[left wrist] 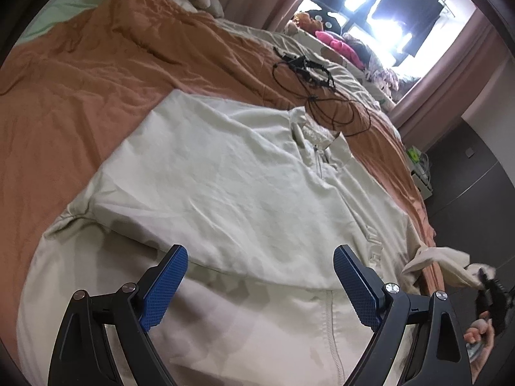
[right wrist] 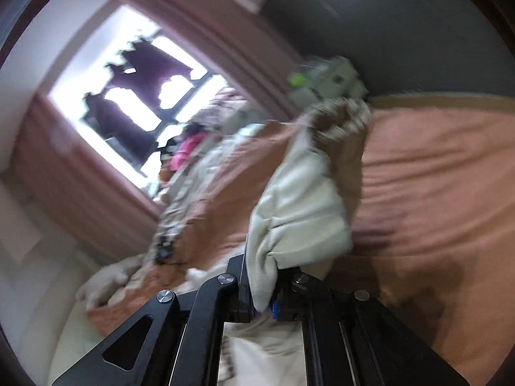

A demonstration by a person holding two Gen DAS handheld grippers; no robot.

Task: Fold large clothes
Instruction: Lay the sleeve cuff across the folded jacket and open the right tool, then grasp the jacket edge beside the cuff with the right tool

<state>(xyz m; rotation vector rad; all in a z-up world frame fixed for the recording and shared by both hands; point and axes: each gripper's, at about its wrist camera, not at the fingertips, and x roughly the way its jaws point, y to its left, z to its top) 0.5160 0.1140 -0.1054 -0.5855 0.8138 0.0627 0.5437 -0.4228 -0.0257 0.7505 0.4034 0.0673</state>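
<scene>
the cream jacket (left wrist: 225, 173) lies soft and floppy near the bed (left wrist: 80, 103) edge; right gripper (right wrist: 264, 302) pinches its sleeve (right wrist: 299, 206), left gripper (left wrist: 260, 286) hovers wide; grip at seams.

right-wrist view: motion-blurred window (right wrist: 135, 96)

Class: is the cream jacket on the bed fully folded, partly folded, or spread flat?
Partly folded: the cream jacket has one side folded over; the right gripper holds its sleeve.

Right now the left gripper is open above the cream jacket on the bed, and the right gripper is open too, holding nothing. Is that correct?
Not quite. The right gripper is shut on the jacket's sleeve, as the right wrist view shows. The left gripper is indeed open above the cream jacket on the bed.
</scene>
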